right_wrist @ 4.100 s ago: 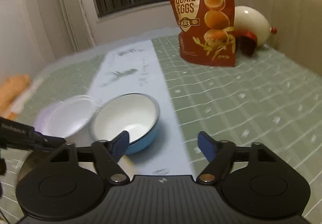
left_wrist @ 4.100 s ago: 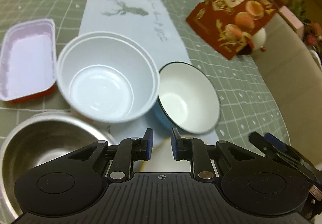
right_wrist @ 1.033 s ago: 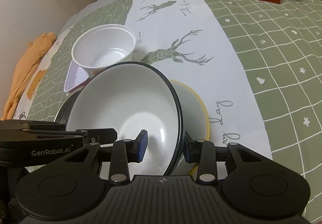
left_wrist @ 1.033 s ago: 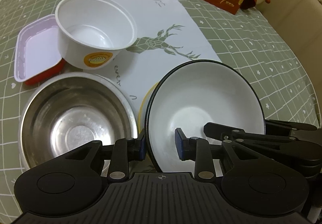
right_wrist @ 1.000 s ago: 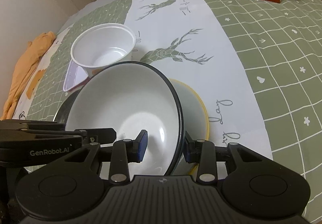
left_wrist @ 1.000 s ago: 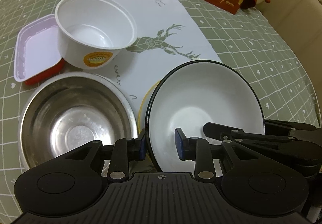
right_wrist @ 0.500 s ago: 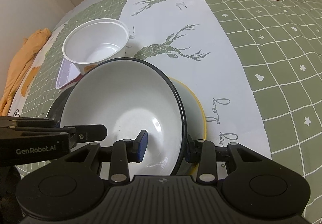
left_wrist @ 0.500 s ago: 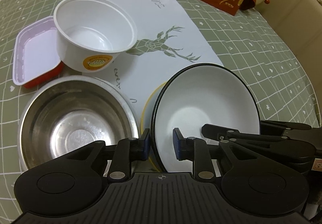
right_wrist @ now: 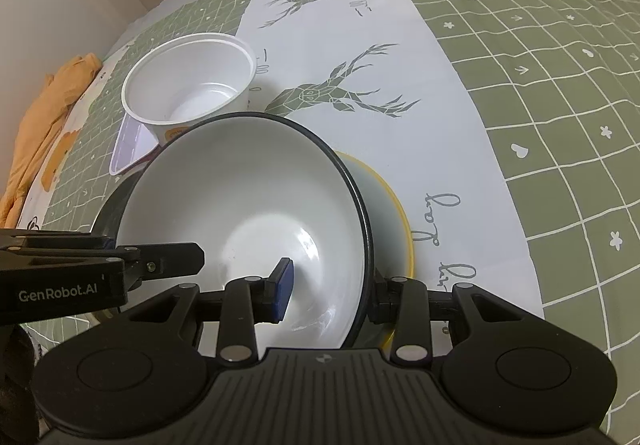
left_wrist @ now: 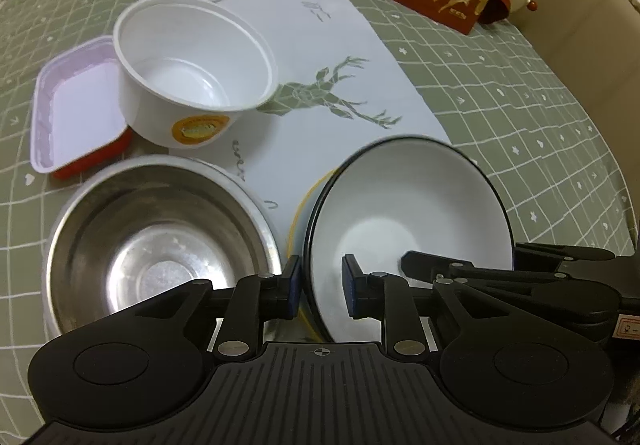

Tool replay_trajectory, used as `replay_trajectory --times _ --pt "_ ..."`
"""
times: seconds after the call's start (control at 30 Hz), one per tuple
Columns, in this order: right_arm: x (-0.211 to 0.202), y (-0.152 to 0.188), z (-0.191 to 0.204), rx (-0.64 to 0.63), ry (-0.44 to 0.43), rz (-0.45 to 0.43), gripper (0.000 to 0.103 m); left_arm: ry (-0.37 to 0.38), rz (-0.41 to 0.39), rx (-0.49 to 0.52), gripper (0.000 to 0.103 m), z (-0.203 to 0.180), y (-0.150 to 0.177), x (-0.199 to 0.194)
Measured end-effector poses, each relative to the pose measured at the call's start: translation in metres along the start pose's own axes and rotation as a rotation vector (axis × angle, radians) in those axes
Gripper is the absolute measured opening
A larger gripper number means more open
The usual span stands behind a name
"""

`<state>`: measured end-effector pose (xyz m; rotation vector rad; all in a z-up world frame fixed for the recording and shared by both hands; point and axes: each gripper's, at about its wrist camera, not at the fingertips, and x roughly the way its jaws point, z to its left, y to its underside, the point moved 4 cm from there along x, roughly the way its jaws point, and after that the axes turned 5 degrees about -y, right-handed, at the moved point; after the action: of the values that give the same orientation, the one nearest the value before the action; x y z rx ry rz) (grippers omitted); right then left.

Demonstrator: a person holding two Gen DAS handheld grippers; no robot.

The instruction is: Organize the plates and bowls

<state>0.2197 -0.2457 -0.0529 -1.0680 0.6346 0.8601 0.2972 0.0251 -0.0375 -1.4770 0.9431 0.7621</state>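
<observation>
Your right gripper (right_wrist: 326,295) pinches the enamel bowl (right_wrist: 248,229) rim, tilting it over the yellow-rimmed dish (right_wrist: 394,221) for nesting. Left gripper (left_wrist: 320,287) jaws are closing on the opposite rim at lower centre of its view to steady it; contact unclear.

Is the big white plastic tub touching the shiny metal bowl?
Apart. In the left wrist view, a strip of tablecloth shows between the plastic tub and the metal bowl.

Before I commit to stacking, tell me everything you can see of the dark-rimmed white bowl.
The dark-rimmed white bowl is glossy white inside, enamel-like, empty, with a thin dark rim. It sits tilted over a yellow-rimmed dish, beside the steel bowl. The right claw grips its near wall. The left claw straddles the opposite rim, jaws closing.
</observation>
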Motion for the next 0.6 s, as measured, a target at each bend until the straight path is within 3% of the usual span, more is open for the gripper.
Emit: replay_trajectory --times 0.2,0.3,0.6 --pt "-0.008 -0.004 0.001 -0.023 0.037 -0.042 0.038 0.000 -0.035 0.008 0.021 0.000 -0.008 -0.012" --pt "-0.014 -0.007 0.001 -0.021 0.015 -0.055 0.040 -0.001 -0.047 0.018 0.021 -0.004 -0.010 -0.014" --pt "-0.022 -0.007 -0.002 -0.035 0.041 -0.086 0.040 0.009 -0.037 0.015 0.021 -0.005 -0.007 -0.011"
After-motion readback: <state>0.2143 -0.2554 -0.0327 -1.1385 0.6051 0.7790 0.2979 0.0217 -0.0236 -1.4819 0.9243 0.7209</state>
